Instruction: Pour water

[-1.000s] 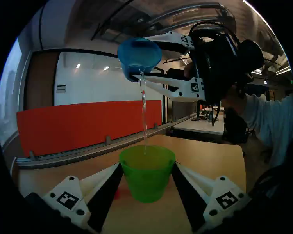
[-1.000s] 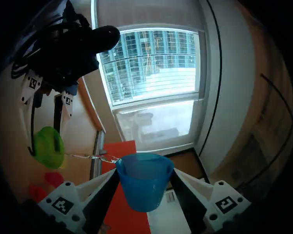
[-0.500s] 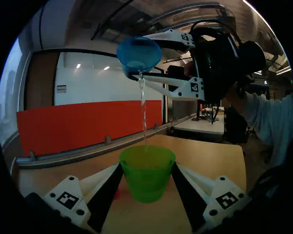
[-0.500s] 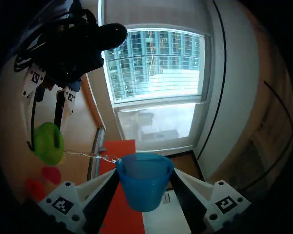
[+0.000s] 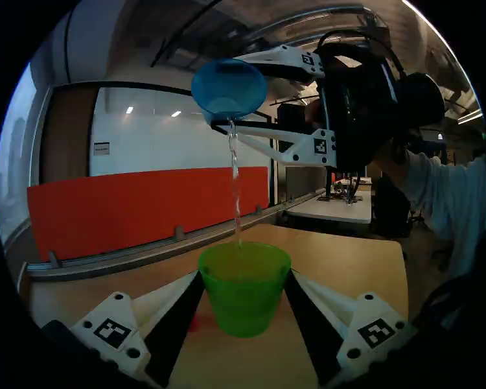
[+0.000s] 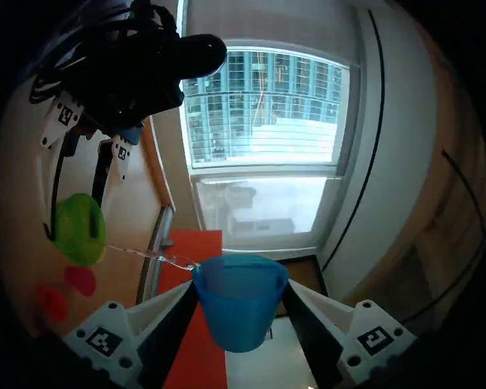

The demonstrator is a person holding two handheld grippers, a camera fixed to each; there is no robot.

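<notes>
Office bench [image 5: 347, 259], orange partition [image 5: 133, 207] behind | water stream [image 5: 234, 181] falls from tilted blue cup [image 5: 229, 87] into upright green cup [image 5: 244, 285] below | right hand-held gripper [image 6: 240, 295] pinches blue cup; left hand-held gripper [image 5: 243, 282] pinches green cup over bench | step: mid-pour | next, likely: tilt blue cup back upright.

The green cup [image 5: 244, 292] is translucent bright green, plain. The blue cup [image 6: 240, 305] is translucent blue, plain. The water [image 5: 234, 188] is colourless. The left tongs [image 5: 243, 275] and right tongs [image 6: 240, 285] are white with black inner faces and black-and-white square markers. The counter [image 5: 347, 259] is light tan wood, the panel [image 5: 139, 201] plain orange-red, the sleeve [image 5: 450, 201] pale grey.
</notes>
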